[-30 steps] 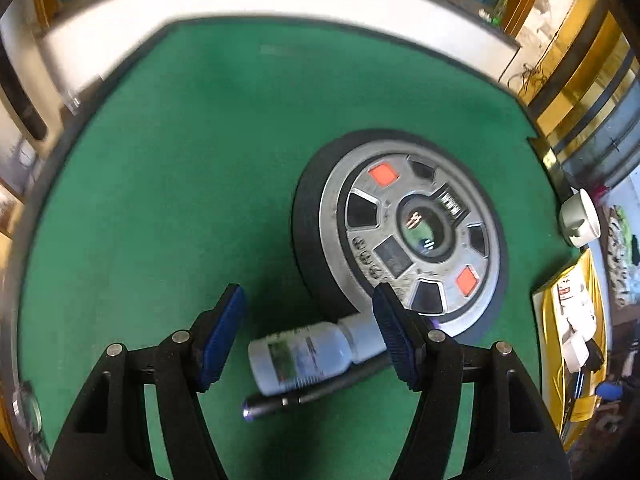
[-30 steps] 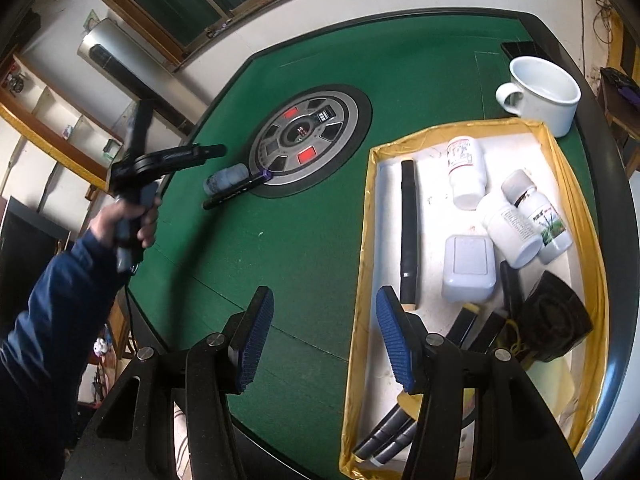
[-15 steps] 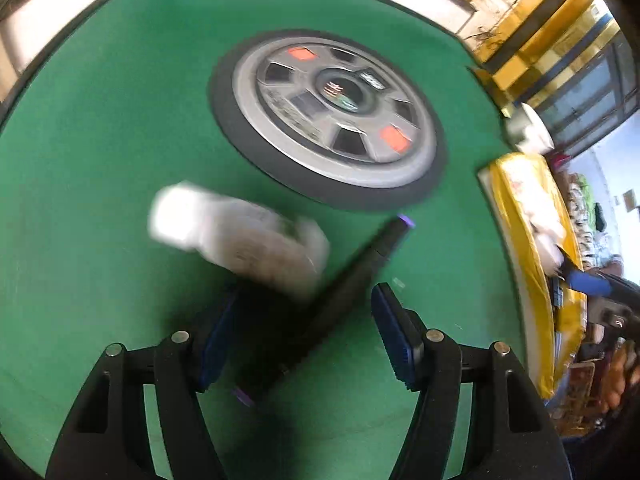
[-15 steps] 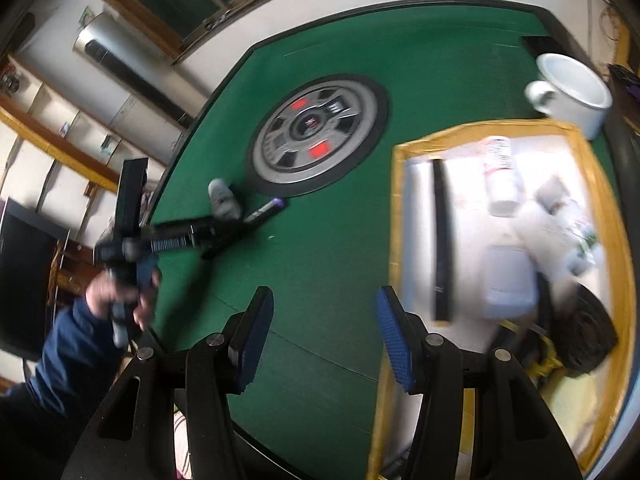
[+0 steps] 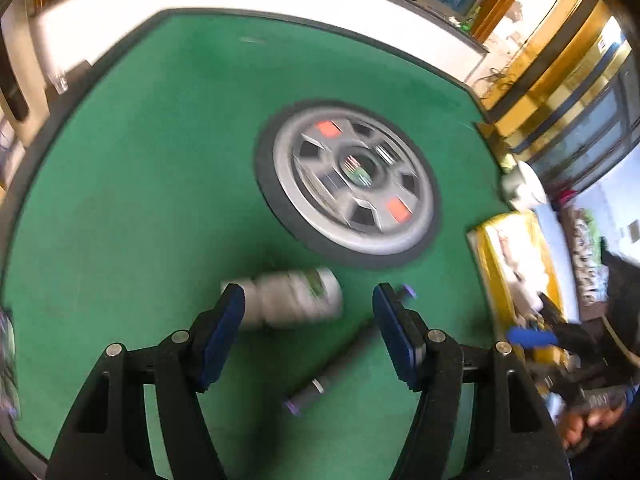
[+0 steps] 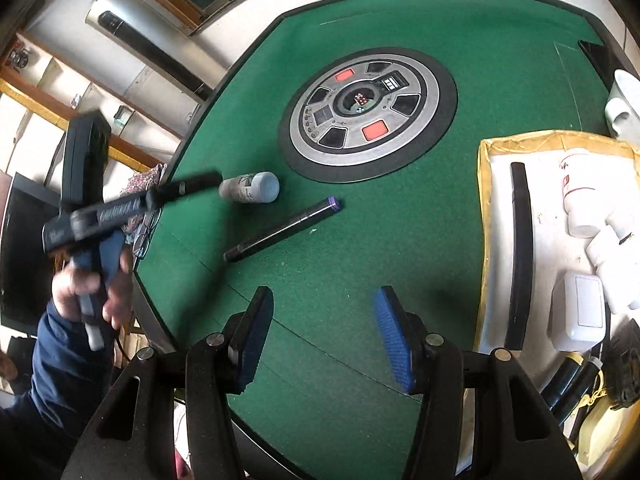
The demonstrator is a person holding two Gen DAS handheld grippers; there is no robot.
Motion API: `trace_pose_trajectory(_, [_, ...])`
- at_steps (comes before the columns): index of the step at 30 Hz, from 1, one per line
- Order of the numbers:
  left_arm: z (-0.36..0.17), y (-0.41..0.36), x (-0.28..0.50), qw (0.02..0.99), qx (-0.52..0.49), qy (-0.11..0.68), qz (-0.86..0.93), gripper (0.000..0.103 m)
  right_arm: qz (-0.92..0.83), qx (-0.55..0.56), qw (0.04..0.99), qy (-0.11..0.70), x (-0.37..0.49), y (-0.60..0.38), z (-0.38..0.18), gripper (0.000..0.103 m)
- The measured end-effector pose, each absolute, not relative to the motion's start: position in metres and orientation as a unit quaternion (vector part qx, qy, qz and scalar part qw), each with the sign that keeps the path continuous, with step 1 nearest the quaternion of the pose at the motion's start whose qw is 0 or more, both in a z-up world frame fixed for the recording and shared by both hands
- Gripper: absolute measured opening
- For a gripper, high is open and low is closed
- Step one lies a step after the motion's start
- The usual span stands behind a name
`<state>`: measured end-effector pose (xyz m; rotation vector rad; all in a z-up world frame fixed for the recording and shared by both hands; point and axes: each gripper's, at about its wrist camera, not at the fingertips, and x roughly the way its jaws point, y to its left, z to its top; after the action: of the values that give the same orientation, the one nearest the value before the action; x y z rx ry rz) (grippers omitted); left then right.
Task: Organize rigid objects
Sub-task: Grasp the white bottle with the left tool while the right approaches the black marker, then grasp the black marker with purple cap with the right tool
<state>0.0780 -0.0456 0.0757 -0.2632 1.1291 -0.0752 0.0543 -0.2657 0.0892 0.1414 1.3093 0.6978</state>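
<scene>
A white bottle [image 5: 292, 300] [image 6: 250, 188] lies on its side on the green felt, blurred in the left wrist view. My left gripper [image 5: 308, 304] [image 6: 196, 183] hangs open just above it, and the pads do not press on it. A black pen with purple ends [image 5: 340, 364] [image 6: 284, 230] lies beside the bottle, apart from it. My right gripper [image 6: 324, 308] stands open over bare felt near the table's front edge, with nothing between its fingers. The yellow-lined tray [image 6: 486, 240] [image 5: 480, 248] to its right holds several white bottles, a white box [image 6: 580, 312] and a black bar [image 6: 520, 252].
A round grey dice console [image 6: 368, 112] [image 5: 348, 184] sits in the table's middle. A white cup [image 6: 624, 108] [image 5: 520, 184] stands behind the tray and a dark phone [image 6: 596, 52] lies at the far right edge. A hand in a blue sleeve [image 6: 88, 292] grips the left handle beyond the table's left edge.
The bottle has come away from the pen and now lies apart from it. My left gripper swung about above both. My right gripper moved left, from over the tray's edge to over the felt.
</scene>
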Motion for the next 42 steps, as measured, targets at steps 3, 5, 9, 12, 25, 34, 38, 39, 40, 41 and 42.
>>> trace_pose_trajectory(3, [0.06,-0.045,0.106,0.824,-0.135,0.55,-0.033,0.066,0.318,0.065,0.733,0.597,0.053,-0.263,0.088,0.048])
trace_pose_trajectory(5, [0.045,-0.048,0.118,0.813,-0.144,0.563,-0.041,0.066,0.319,0.063,0.732,0.598,0.052,-0.261,0.086,0.048])
trace_pose_trajectory(9, [0.025,-0.057,0.119,0.79,-0.147,0.594,-0.041,0.066,0.315,0.064,0.733,0.6,0.053,-0.263,0.086,0.048])
trace_pose_trajectory(12, [0.021,-0.055,0.103,0.779,-0.149,0.607,-0.042,0.066,0.309,0.066,0.736,0.598,0.055,-0.269,0.088,0.048])
trace_pose_trajectory(25, [0.028,-0.039,0.038,0.777,-0.213,0.591,-0.039,0.066,0.329,0.068,0.711,0.618,0.063,-0.242,0.071,0.048])
trace_pose_trajectory(34, [0.02,-0.055,0.071,0.796,-0.115,0.594,0.013,0.032,0.334,0.061,0.709,0.618,0.061,-0.225,0.072,0.048])
trace_pose_trajectory(38, [0.02,-0.05,0.062,0.803,-0.128,0.582,0.021,0.032,0.325,0.058,0.71,0.622,0.063,-0.221,0.072,0.048])
trace_pose_trajectory(39, [0.02,-0.047,0.056,0.802,-0.132,0.582,0.025,0.032,0.322,0.06,0.707,0.627,0.065,-0.22,0.07,0.048])
trace_pose_trajectory(40, [0.02,-0.043,0.049,0.802,-0.135,0.582,0.03,0.032,0.318,0.065,0.7,0.636,0.066,-0.216,0.067,0.048])
trace_pose_trajectory(41, [0.02,-0.041,0.043,0.802,-0.135,0.581,0.034,0.032,0.317,0.072,0.694,0.642,0.069,-0.212,0.064,0.048])
trace_pose_trajectory(42, [0.02,-0.037,0.034,0.802,-0.134,0.581,0.041,0.032,0.316,0.08,0.689,0.647,0.071,-0.207,0.061,0.048])
